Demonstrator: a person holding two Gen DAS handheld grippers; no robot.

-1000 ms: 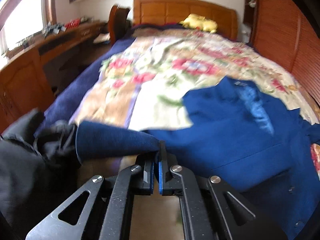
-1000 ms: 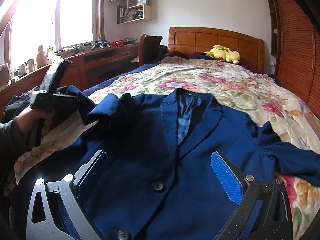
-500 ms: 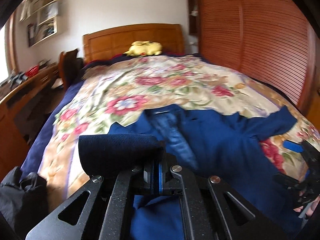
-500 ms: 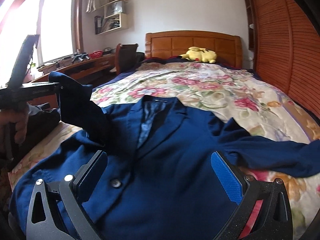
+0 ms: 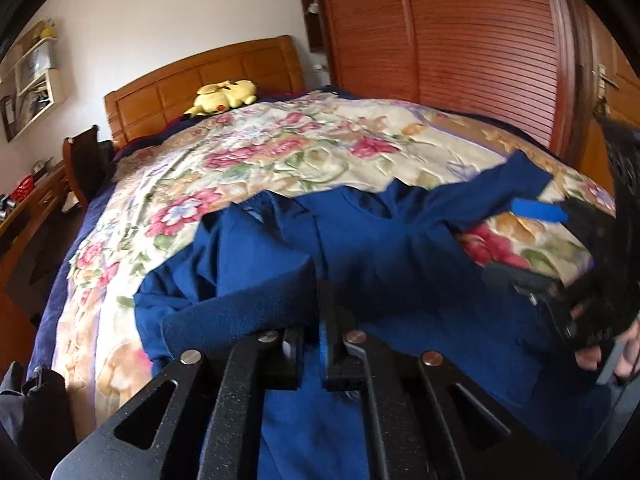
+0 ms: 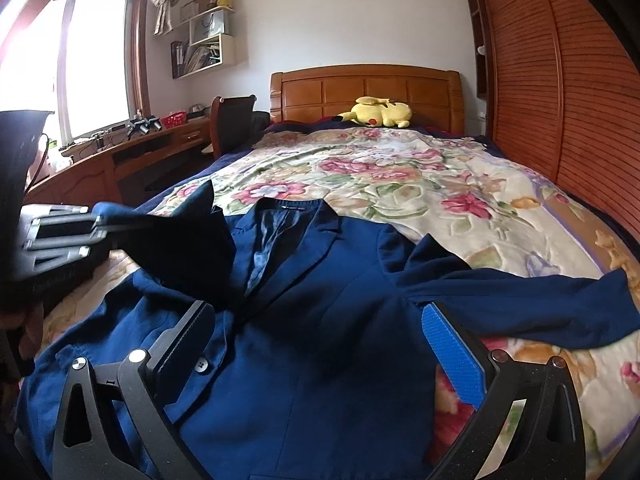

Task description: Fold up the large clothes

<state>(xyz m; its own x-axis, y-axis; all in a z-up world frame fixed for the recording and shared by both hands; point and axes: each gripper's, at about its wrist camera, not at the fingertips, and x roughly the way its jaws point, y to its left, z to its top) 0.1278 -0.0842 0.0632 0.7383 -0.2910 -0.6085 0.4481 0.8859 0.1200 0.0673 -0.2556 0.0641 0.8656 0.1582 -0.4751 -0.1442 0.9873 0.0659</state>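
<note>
- Blazer (image 6: pixel 320 320), navy, lies front-up across the foot of the bed (image 6: pixel 460 200), collar toward the headboard, lapels open, at least one front button undone.
- Fold barely begun: body flat, hem not brought up, no side panel turned in.
- Left sleeve (image 5: pixel 240 312) is lifted off the bed and drawn over the chest. Its cuff sits between the left tongs (image 5: pixel 310 344), which are nearly closed but just starting to part. Whether the pads press the cloth cannot be told from the blurred left view; the cuff looks about to be let go.
- Right sleeve (image 6: pixel 540 304) lies stretched out sideways on the floral cover, untouched.
- Right tongs (image 6: pixel 320 348) hover low over the blazer's front, spread wide, nothing between them.
- Judged left to do: lay the left sleeve flat across the chest, bring the right sleeve in likewise, then fold the body.
- Rough progress: first of several folds, near its end.
- Dark garment (image 5: pixel 28 412) heaped at the bed's near left corner; not part of this fold as far as can be seen.
</note>
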